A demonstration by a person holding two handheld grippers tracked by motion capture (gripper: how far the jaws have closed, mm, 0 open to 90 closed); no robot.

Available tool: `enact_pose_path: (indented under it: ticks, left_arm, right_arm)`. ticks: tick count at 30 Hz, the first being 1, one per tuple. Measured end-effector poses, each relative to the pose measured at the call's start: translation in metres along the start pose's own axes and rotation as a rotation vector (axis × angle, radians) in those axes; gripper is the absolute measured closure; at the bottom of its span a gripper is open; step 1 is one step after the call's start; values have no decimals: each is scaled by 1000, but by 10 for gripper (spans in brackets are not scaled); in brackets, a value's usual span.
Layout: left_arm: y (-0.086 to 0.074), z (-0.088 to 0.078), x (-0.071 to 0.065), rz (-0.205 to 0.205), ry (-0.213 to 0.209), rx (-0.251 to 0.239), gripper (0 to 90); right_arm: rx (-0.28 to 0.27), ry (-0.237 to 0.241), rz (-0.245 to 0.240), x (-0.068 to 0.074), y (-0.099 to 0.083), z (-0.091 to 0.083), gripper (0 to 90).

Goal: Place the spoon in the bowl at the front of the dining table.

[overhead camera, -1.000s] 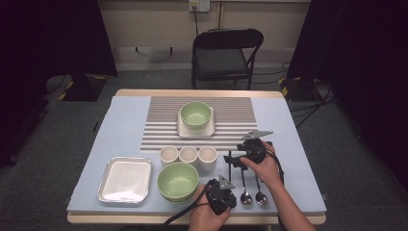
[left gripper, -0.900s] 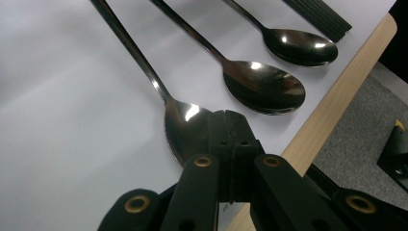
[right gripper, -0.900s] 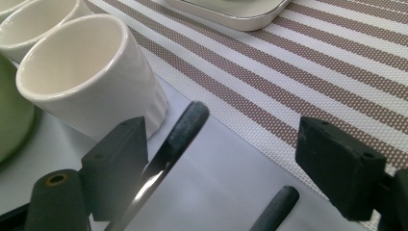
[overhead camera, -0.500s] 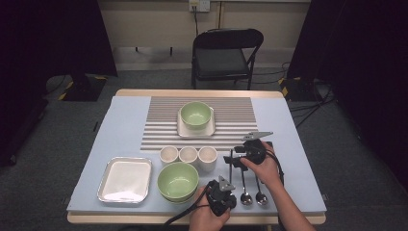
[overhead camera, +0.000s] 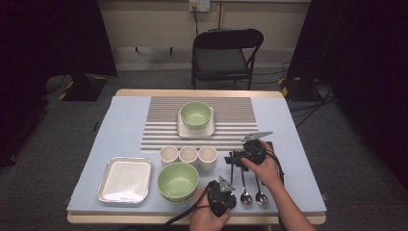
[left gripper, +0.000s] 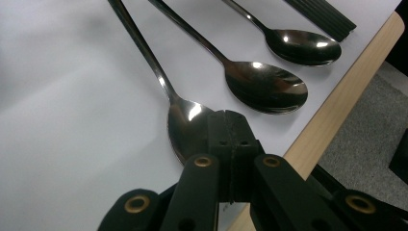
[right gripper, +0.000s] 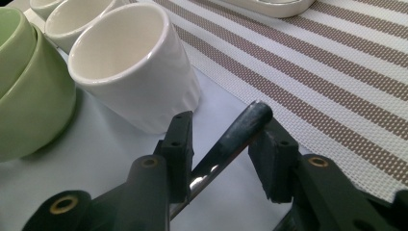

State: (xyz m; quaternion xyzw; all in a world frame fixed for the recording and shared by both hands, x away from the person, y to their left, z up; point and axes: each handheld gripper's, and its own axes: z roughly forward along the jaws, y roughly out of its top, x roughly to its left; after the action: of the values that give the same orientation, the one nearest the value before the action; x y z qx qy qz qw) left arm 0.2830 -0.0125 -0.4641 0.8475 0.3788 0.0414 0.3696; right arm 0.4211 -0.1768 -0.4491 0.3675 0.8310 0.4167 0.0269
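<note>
Steel spoon (right gripper: 226, 144) lies leftmost of three on the tabletop (overhead camera: 125, 125), right of the green bowl (overhead camera: 178, 180), its handle tip between the right gripper (right gripper: 222, 144)'s jaws, which have just been closing and look not yet pressed on it. Left gripper (left gripper: 230, 144), jaws pressed together, rests over the spoon's bowl end. Best centre the handle between the pads, squeeze evenly, and lift clear of the white cup (right gripper: 134, 67).
</note>
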Motion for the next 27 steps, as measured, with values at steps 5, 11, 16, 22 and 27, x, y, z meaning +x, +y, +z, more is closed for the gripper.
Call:
enact_pose_path:
  ticks: [5,11,16,22,27]
  left_arm:
    - [1,-2,0,4,5,4,900]
    - [4,-9,-1,5,4,-49,746]
    - [10,-17,-1,57,15,-99,525]
    - [16,-25,1,72,34,-115,383]
    - [22,-34,0,92,37,-111,335]
  right_arm:
    - [-8,35,23,2,2,-1,704]
    - [-9,50,44,2,1,0,749]
    - [-29,71,80,0,0,0,775]
    - [-69,110,154,-2,2,-1,823]
    - [-153,172,225,-3,5,-4,875]
